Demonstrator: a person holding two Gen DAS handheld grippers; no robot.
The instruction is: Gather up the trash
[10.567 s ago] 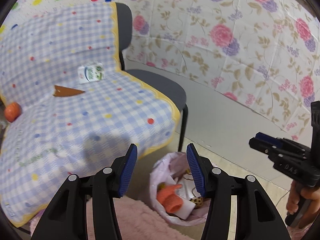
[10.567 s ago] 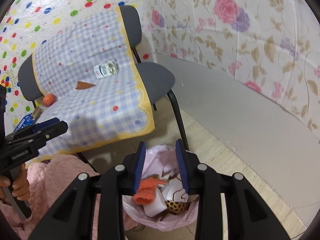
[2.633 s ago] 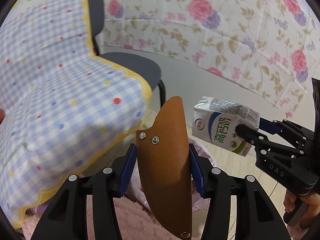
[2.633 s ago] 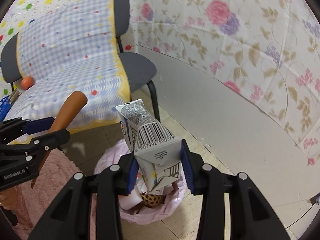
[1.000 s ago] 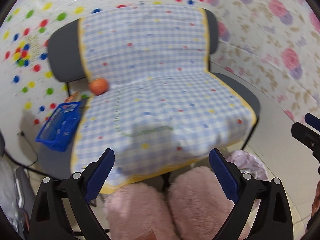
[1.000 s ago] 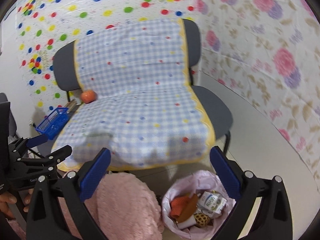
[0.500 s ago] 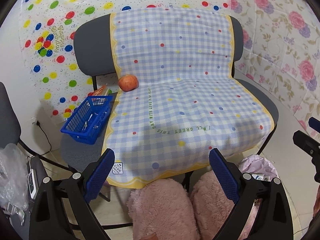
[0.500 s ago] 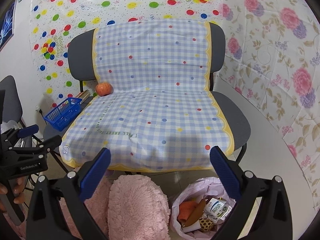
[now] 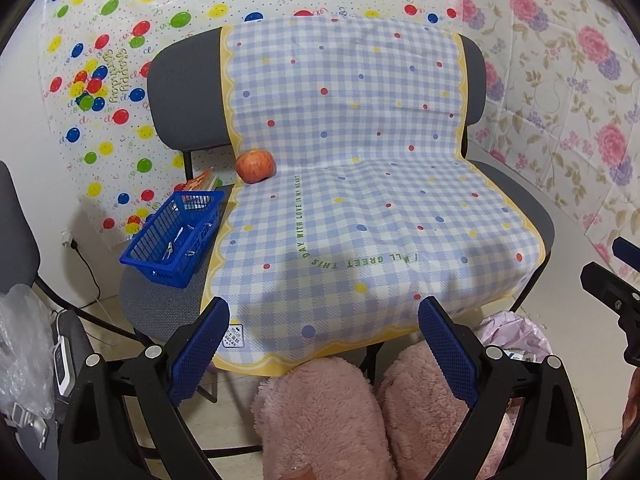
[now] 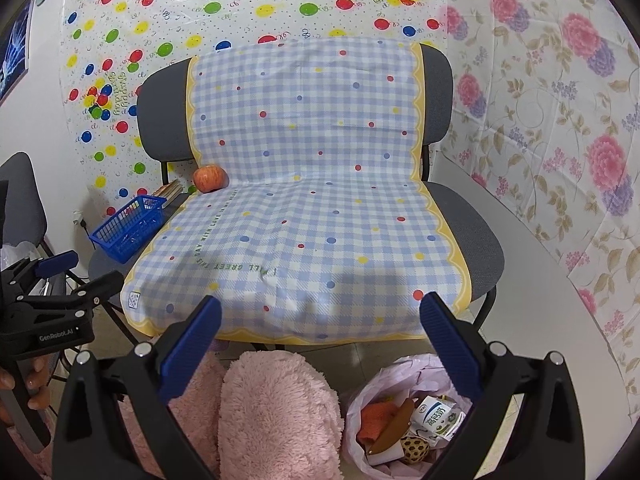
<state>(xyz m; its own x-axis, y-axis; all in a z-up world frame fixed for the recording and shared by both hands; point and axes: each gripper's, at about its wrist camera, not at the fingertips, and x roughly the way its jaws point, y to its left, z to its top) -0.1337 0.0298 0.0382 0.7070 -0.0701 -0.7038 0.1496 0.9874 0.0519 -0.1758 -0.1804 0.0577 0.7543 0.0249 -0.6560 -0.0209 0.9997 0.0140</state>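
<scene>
Both tongs hang wide open and empty above a gingham-covered chair (image 10: 320,184): the left gripper (image 9: 322,354) and the right gripper (image 10: 318,354) each show blue pads spread far apart with nothing between them. The trash sits in the pink bag (image 10: 404,412) on the floor by the chair's front right leg, where a milk carton (image 10: 434,416), a brown sheath (image 10: 394,424) and an orange scrap (image 10: 374,414) lie piled together. On the seat cloth only an apple (image 9: 255,165) is left, at the back left corner where seat meets backrest, just beside a blue basket (image 9: 176,236) that rests on the neighbouring chair. The likely slip from here is one of judgement: the apple looks whole and fresh, and taking it as trash would throw away good food, while its round, smooth skin could roll out of the pads and off the seat edge. The bag's soft mouth sags, so anything dropped from this height might glance off the rim onto the floor; the person's fluffy pink slippers (image 10: 276,412) stand close beside it and could nudge it over. Against the view some two and a half seconds ago, when the left tongs clamped the sheath and the right tongs the carton over the bag, both items now lie inside it, and the grippers have pulled back and spread to take in the whole chair.
</scene>
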